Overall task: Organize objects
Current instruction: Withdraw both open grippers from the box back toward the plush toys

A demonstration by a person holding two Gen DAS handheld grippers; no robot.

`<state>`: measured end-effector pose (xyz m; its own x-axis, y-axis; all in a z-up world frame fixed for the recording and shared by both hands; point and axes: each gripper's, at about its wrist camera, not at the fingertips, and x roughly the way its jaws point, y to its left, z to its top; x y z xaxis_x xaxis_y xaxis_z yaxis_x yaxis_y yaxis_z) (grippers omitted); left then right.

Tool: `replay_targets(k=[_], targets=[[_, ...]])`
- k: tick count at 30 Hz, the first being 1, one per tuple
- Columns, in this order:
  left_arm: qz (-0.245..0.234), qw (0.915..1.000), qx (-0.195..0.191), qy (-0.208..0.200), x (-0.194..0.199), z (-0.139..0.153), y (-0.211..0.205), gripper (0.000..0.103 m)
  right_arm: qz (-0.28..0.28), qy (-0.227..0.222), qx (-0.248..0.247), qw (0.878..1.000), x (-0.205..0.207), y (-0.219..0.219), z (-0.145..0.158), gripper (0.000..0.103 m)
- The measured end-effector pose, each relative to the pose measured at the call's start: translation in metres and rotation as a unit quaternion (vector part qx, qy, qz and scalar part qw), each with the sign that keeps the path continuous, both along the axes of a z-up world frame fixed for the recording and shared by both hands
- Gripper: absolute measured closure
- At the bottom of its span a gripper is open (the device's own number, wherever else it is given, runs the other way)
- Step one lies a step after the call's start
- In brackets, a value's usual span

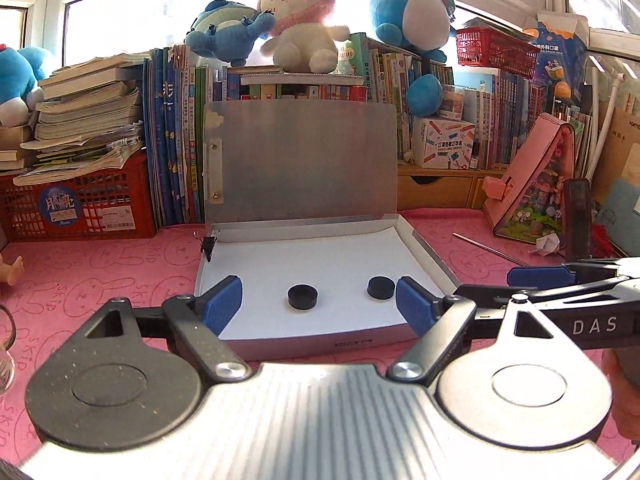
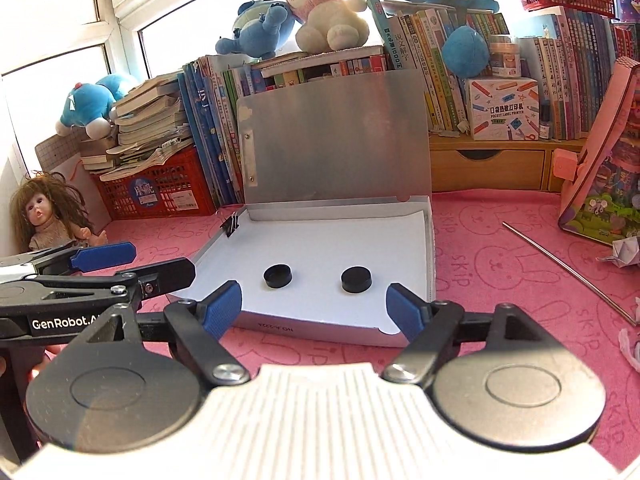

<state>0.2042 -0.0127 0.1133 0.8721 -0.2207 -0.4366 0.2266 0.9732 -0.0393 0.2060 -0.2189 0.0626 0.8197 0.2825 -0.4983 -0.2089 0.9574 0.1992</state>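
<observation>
Two black discs lie well apart on the white floor of an open, shallow box [image 1: 320, 340] whose grey lid [image 1: 300, 160] stands upright at the back. The left disc [image 1: 303, 297] and the right disc [image 1: 380, 287] sit toward the box's front edge, and a black binder clip [image 1: 209, 245] is clamped on the box's rear left corner. The box rests on a desk [image 1: 100, 280] covered with a pink bunny-print mat.

Both tools are held low and level just before the box's front wall, side by side, pointing at the lid. The left tongs [image 1: 319, 306] are spread wide, their blue pads over the front of the box to either side of the discs, holding nothing and touching nothing. The right tongs [image 2: 315, 307] are likewise wide apart and empty, their blue pads framing the same two discs from slightly further right. In the right wrist view the left tool's blue-tipped fingers [image 2: 106, 254] reach in beside the box's left edge.

Behind the box stand rows of books [image 2: 440, 80] with plush toys on top, and a doll [image 2: 44, 216] sits at far left.
</observation>
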Motion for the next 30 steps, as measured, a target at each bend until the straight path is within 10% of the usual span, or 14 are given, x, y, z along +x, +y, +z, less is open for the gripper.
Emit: replay_targets(k=[30], targets=[[-0.027, 0.9992, -0.019, -0.024, -0.096, -0.031, 0.001, 0.012, -0.018, -0.027, -0.021, 0.999, -0.081, -0.003, -0.026, 0.015]])
